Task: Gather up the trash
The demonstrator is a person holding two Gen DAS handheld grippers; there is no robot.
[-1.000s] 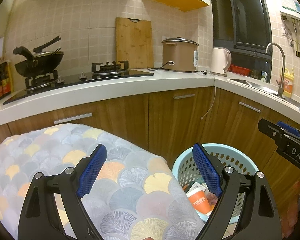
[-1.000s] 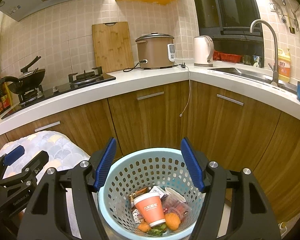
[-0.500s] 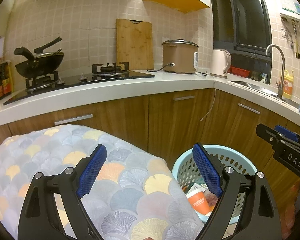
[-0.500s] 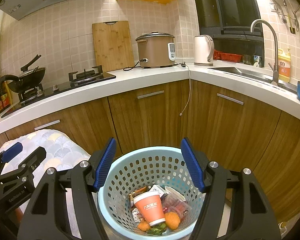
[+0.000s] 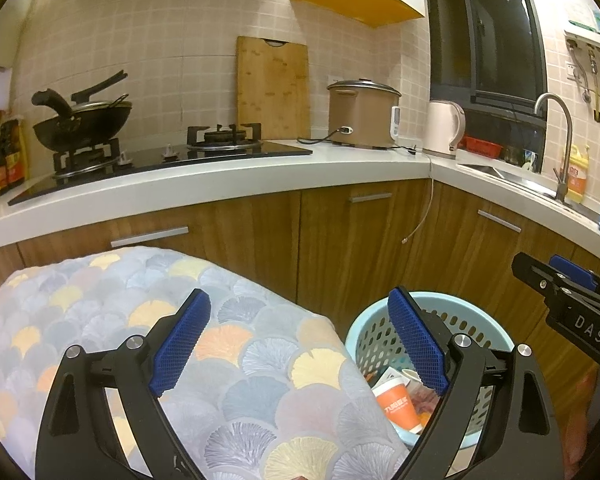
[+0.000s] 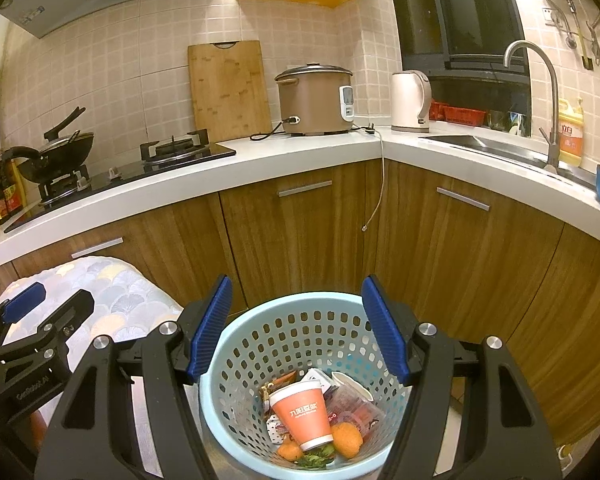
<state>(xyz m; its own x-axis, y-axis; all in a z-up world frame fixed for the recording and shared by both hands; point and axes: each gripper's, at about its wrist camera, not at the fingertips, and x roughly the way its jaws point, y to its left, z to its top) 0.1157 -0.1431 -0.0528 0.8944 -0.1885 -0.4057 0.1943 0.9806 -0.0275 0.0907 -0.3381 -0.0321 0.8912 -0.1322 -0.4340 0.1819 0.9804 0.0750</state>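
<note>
Tongs first: my right gripper (image 6: pixel 296 328) hangs over the basket (image 6: pixel 236 364), jaws apart, nothing between the blue pads. My left gripper (image 5: pixel 296 344) is also apart and empty, poised over the patterned cloth (image 5: pixel 260 392) just left of the basket.

Change over the last second: essentially none. Both hands have held still, jaws unaltered, and the basket's contents look the same. I read this as a pause after a drop or before the next search, not an active pick.

Basket: pale blue plastic, perforated wall, upright on the floor just in front of the wooden cabinets (image 6: pixel 300 232). Trash lies in its bottom: an orange paper cup (image 6: pixel 304 412) tipped on its side, two orange lumps beside it, a green scrap, some wrappers and a clear cup. Fill is low.

No loose trash visible on the cloth. Beyond, the counter (image 6: pixel 260 160) carries a cooker (image 6: pixel 312 100) and kettle (image 6: pixel 410 100); nothing there reads as trash from here.
</note>
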